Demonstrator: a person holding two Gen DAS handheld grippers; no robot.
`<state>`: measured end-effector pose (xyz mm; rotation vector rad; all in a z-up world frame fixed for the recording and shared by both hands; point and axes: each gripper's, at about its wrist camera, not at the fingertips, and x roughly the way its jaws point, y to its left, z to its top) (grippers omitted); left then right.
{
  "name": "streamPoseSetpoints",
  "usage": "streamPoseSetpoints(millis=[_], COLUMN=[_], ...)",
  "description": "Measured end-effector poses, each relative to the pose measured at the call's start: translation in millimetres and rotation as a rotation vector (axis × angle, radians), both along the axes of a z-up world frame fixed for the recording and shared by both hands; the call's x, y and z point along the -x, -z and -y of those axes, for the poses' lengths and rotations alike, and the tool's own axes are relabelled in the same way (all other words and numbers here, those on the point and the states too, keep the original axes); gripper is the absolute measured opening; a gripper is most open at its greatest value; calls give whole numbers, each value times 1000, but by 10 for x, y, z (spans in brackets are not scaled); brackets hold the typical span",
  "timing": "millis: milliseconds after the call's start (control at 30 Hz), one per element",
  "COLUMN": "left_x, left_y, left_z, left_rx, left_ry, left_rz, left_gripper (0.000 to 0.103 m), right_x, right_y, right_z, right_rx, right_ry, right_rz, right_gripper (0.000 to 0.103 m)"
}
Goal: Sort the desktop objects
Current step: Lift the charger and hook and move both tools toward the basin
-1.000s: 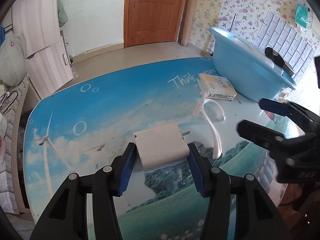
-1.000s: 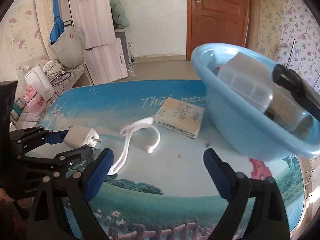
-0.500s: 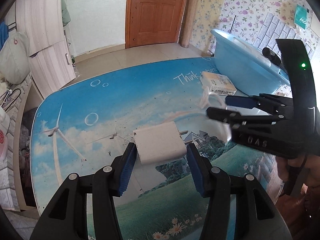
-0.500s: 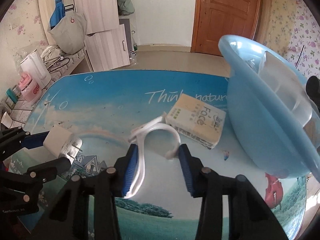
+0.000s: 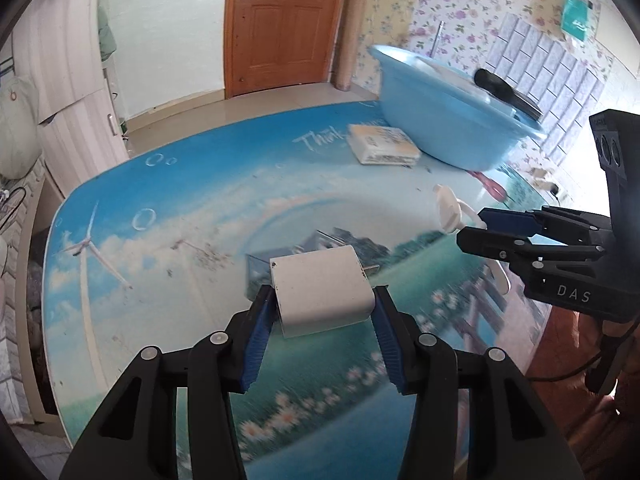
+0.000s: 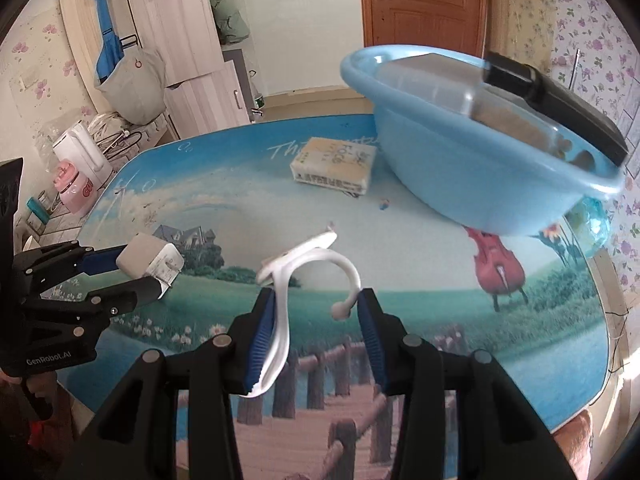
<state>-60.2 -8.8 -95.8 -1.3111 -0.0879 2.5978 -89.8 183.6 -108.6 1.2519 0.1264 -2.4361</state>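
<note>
Judging by the table, sorting is midway: the left gripper (image 5: pixel 322 312) clamps the white charger (image 5: pixel 320 290) at frame centre, the right gripper (image 6: pixel 316 320) pinches the white hook (image 6: pixel 308 268), while the tissue pack (image 6: pixel 334 164) waits beside the part-filled blue basin (image 6: pixel 460 168) upper right.

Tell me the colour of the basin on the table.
The basin is light blue, seen best from the right wrist.

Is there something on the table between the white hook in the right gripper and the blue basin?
Nothing visible blocks it. The white hook is held in the right gripper; bare table lies before the blue basin. The tissue pack sits off to the left.
</note>
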Motion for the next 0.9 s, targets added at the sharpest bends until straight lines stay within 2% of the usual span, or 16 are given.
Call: streamPoseSetpoints(millis=[233,400,533,667,900], left_x=[-235,-248,-180,-166,-109], left_y=[3,23,43,58,84], left_z=[-180,-194,-268,-329,-380], left_rx=[32,44,86,109,130], left_ry=[29,-11,-25,-49,-94], left_rz=[-1,10,19,9,-17], left_gripper=[48,49,57,65,73], right_x=[-355,-569,-609,-538,-445], right_y=[-80,-106,-127,-115,-46], right_z=[-152,-4,-4,-152,-308], right_rx=[-7,-6,25,69,118], right_ry=[73,62,25,58,87], right_rz=[-37,-65,-73,-67,-40], right_gripper=[41,41,41,41,41])
